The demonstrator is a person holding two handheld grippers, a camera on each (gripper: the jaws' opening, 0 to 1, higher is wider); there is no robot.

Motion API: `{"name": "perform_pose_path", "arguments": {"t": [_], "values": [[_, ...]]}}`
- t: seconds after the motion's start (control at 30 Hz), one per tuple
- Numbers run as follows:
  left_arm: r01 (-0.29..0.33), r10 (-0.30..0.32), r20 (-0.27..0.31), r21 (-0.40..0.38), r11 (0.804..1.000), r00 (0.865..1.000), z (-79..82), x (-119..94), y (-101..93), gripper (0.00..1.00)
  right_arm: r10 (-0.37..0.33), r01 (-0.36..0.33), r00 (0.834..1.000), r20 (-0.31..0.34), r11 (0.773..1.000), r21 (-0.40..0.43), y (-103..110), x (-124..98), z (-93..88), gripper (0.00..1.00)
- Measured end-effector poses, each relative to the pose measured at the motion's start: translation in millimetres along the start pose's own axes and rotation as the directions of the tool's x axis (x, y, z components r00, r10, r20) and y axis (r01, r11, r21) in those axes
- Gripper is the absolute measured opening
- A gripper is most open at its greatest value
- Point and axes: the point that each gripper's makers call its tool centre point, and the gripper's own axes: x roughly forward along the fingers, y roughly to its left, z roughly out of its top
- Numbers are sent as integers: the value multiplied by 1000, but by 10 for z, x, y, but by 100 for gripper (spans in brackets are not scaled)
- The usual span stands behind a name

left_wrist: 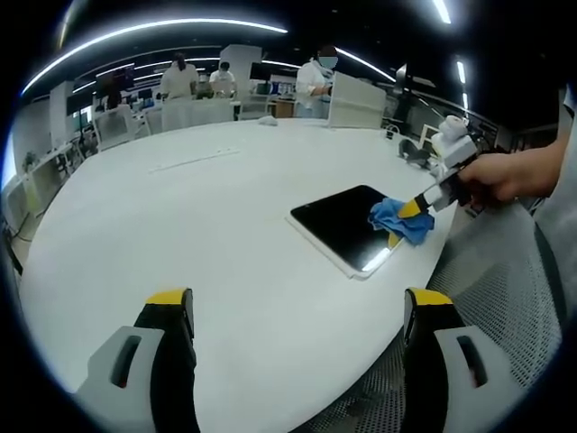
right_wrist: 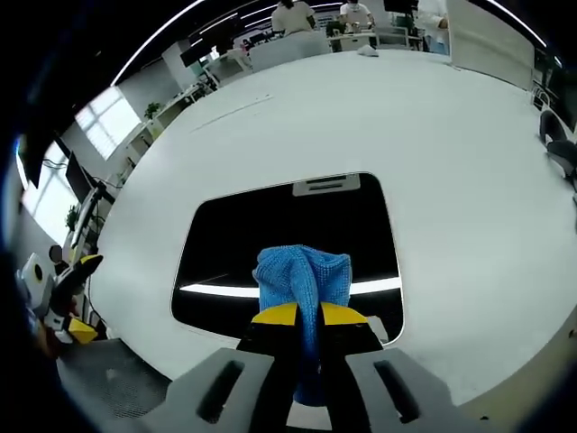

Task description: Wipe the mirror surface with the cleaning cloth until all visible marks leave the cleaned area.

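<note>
Place: open-plan office or lab hall.
Ceiling: dark, crossed by long white strip lights.
Table: large round-edged white tabletop, standing well apart from the far desks.
Far side: rows of desks with dark monitors and white partition panels.
People: several standing figures in white tops beside the far desks.
Seating: grey mesh chair just beside the table edge.
Daylight: bright windows along one wall, with a green potted plant near them.

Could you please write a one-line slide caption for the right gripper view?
Right tongs press a blue cleaning cloth onto the dark mirror on a white table.
</note>
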Motion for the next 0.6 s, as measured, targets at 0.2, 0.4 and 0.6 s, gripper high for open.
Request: {"name": "perform_pose_path", "arguments": {"t": [0.2,0.4,0.6], "values": [[3,-3,1,4,1000,1000,10,-1,-15,96,8,-8,1000,-4,1000,8,58,13,-6,2],[4,-4,-1,15,1000,1000,15,-7,-28,96,15,-15,1000,-5,1000,-4,144,43,-7,2],[8,-8,-2,12,1000,1000,14,-5,-29,96,27,-28,1000,-14,1000,-13,242,74,3,2]]}}
